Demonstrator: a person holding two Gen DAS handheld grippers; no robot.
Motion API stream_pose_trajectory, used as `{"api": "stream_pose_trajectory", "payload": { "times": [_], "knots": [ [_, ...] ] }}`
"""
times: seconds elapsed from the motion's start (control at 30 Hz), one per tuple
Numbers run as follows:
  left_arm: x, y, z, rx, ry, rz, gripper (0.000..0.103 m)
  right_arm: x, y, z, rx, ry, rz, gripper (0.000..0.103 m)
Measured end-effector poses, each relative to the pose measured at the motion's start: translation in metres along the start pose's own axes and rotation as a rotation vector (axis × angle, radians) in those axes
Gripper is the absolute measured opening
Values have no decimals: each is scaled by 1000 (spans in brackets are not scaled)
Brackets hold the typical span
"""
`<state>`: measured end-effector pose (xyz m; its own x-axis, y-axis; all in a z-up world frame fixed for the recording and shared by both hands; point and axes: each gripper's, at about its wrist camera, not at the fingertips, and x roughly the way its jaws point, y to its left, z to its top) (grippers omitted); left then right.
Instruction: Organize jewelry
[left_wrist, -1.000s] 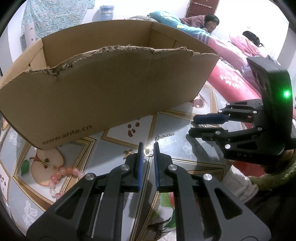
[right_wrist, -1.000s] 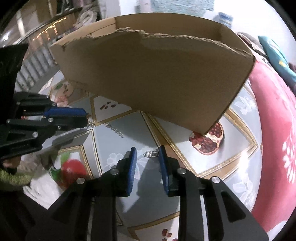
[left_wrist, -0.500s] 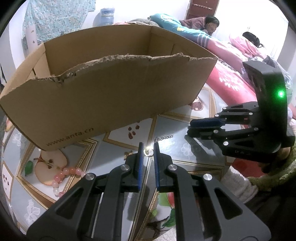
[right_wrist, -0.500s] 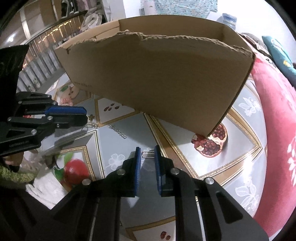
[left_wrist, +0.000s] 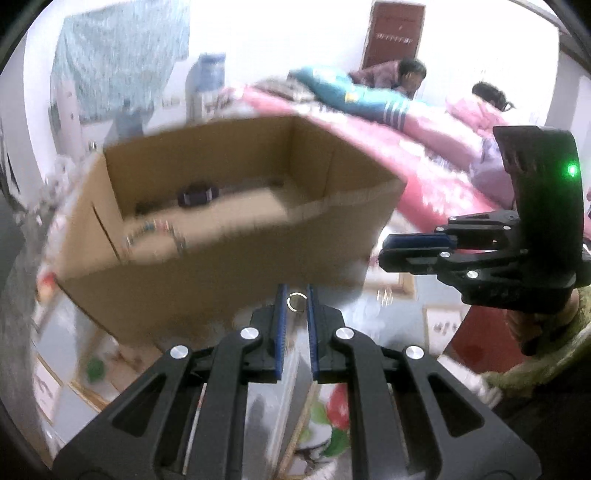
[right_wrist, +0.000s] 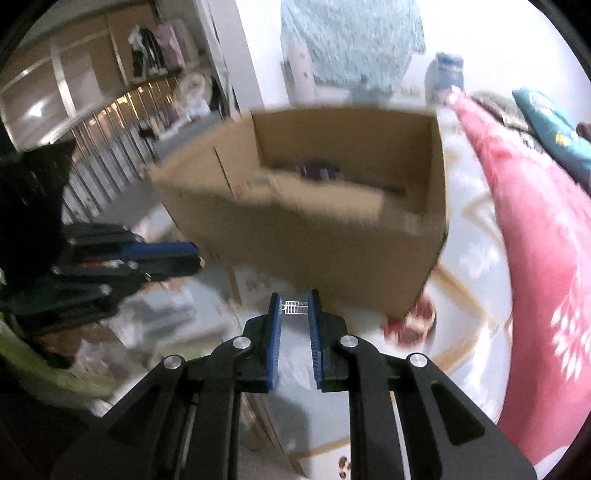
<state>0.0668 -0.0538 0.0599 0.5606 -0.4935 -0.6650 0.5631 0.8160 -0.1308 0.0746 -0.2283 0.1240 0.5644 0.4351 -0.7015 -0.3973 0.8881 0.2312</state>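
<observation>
Left gripper (left_wrist: 294, 295) pinches small ring (left_wrist: 296, 302) at fingertips. Right gripper (right_wrist: 294, 301) clamps silver clasp (right_wrist: 295, 307) crosswise between tips. Box (left_wrist: 229, 236) ahead.

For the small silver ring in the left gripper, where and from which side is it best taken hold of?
Grip the small silver ring across its outer rim, one pad on either side, as the left gripper holds it now. The thin hoop offers no other purchase. It faces the camera, clamped edge to edge between the blue pads, close to the tips. Lying flat, it probably needs a steep approach from above.
</observation>
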Motion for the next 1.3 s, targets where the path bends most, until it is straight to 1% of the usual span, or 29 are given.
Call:
{"api": "stream_pose_trajectory", "payload": {
  "times": [0.07,0.1,0.17,0.23,0.33,0.43,0.63,0.7,0.73,0.77,0.8,0.87,0.9,0.93,1.07,1.17,1.23,1.3],
  "knots": [
    [-13,4,18,-3,-55,-18,10,-11,4,18,-6,-68,18,15],
    [-18,7,26,-3,-79,-23,10,-11,7,25,-6,-89,24,15],
    [-22,11,40,0,-104,-21,10,-11,5,39,5,-123,42,15],
    [-21,15,53,7,-119,7,10,-4,1,52,30,-130,50,15],
    [-11,20,70,12,-122,43,10,13,-2,65,43,-114,31,15],
    [7,28,84,-11,-87,70,10,37,-10,79,67,-68,16,15],
    [47,50,98,-30,10,177,10,76,-28,99,130,-4,-35,15],
    [54,56,100,-42,24,210,11,84,-31,102,143,11,-55,15],
    [57,59,102,-49,32,237,15,89,-34,103,152,13,-59,16],
    [59,60,102,-53,33,244,18,90,-34,103,155,12,-59,16],
    [59,61,102,-61,31,249,24,90,-34,103,157,10,-59,16],
    [58,62,102,-67,20,256,28,89,-34,103,156,-2,-66,21],
    [57,61,102,-64,16,261,31,89,-34,103,155,-6,-68,25],
    [56,61,102,-62,13,265,34,87,-34,103,154,-13,-69,27],
    [47,58,101,-61,-7,282,39,78,-32,102,151,-35,-71,29],
    [40,55,100,-62,-27,290,44,68,-29,100,150,-58,-65,32],
    [32,52,100,-59,-40,295,50,61,-26,98,145,-73,-66,36],
    [24,50,96,-59,-54,300,52,54,-23,95,142,-89,-67,40]
  ]
}}
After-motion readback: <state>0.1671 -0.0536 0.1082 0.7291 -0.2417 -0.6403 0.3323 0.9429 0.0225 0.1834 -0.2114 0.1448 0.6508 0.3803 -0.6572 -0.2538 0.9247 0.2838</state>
